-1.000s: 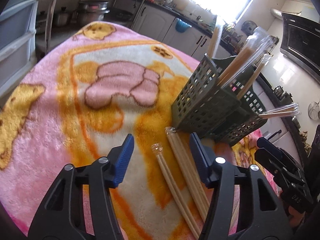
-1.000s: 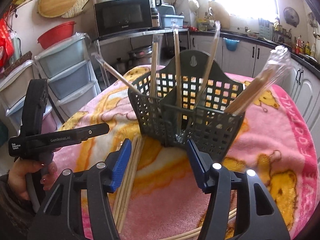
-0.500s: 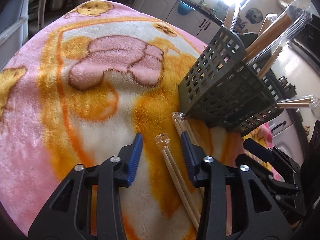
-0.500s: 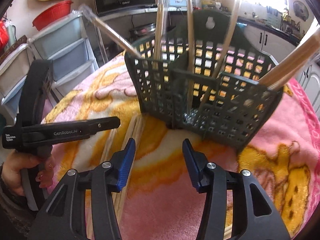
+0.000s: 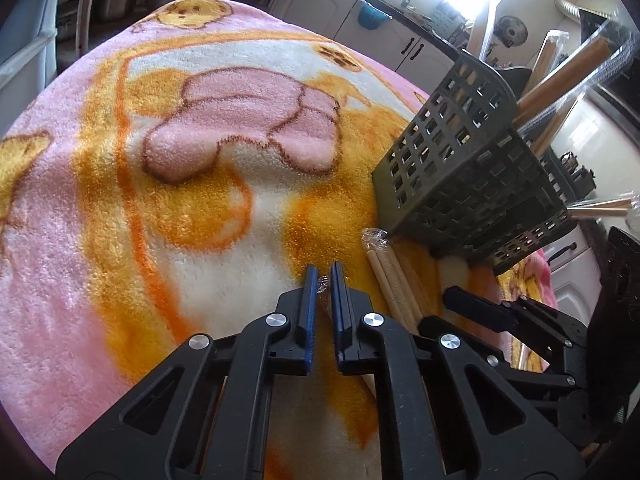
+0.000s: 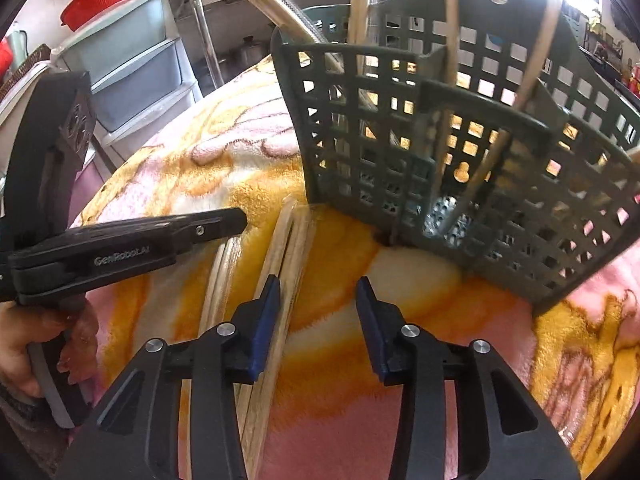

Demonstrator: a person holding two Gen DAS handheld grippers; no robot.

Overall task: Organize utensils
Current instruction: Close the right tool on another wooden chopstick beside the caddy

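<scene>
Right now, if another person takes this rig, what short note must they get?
Left gripper: shut on one wrapped chopstick pair lying on the blanket.
Right gripper: jaws closing, a second wrapped pair beside its left finger, not gripped.
Basket: standing on the blanket, several wrapped pairs already upright inside.
Left to do: lift both loose pairs into the basket.

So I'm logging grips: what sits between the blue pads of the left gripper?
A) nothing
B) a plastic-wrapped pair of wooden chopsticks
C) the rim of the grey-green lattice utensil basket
B: the left gripper is shut on the crinkled end of a plastic-wrapped pair of wooden chopsticks lying on the fleece blanket.
</scene>
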